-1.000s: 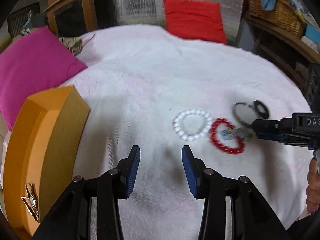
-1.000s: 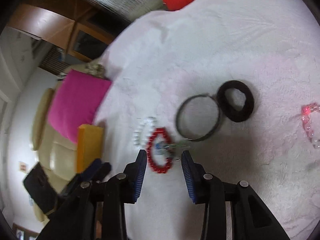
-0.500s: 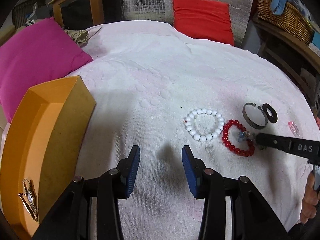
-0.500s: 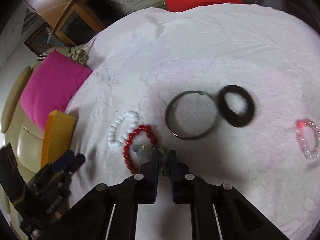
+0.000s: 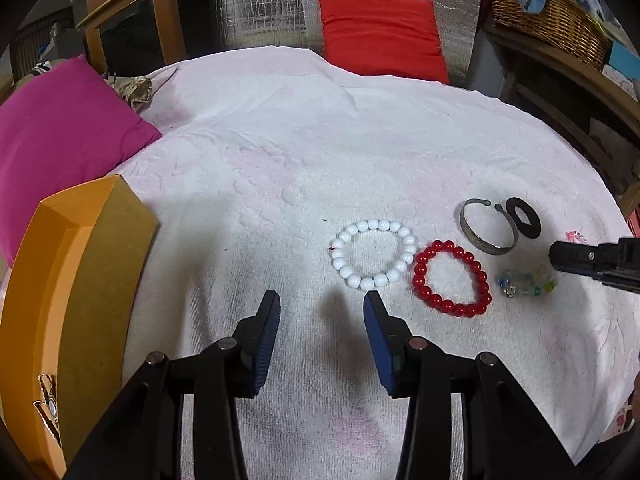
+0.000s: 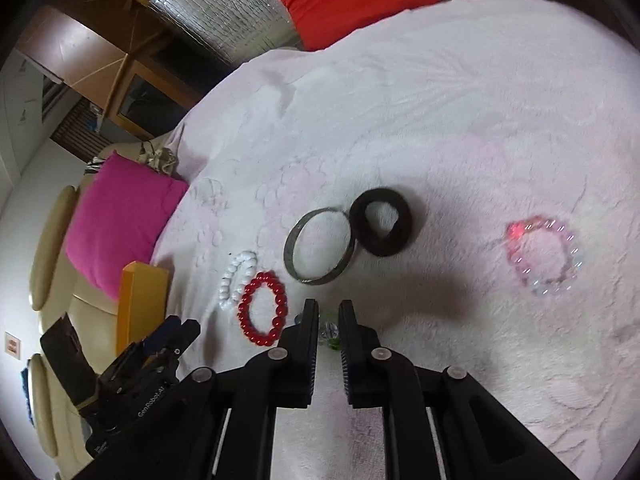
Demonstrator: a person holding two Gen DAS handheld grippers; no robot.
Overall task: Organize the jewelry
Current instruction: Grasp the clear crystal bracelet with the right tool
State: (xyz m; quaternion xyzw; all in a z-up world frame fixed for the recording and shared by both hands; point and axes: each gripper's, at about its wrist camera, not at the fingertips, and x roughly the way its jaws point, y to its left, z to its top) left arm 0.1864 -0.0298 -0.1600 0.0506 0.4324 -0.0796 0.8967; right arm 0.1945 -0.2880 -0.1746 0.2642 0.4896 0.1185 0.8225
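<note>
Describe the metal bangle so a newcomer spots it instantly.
On the white blanket, follow the row of bracelets rightward past the white beads and red beads. The bangle is a smooth grey metal band with a gap, touching the black scrunchie.

White fluffy blanket spread over a bed; lying on it: white bead bracelet; red bead bracelet; metal bangle; black hair tie; glass bead bracelet; pink bracelet; orange box.

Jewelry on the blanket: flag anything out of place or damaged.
Nothing looks damaged. The glass bead bracelet lies bunched in a line instead of a ring like the white bracelet and red bracelet; the right gripper has its jaws almost closed around it.
</note>
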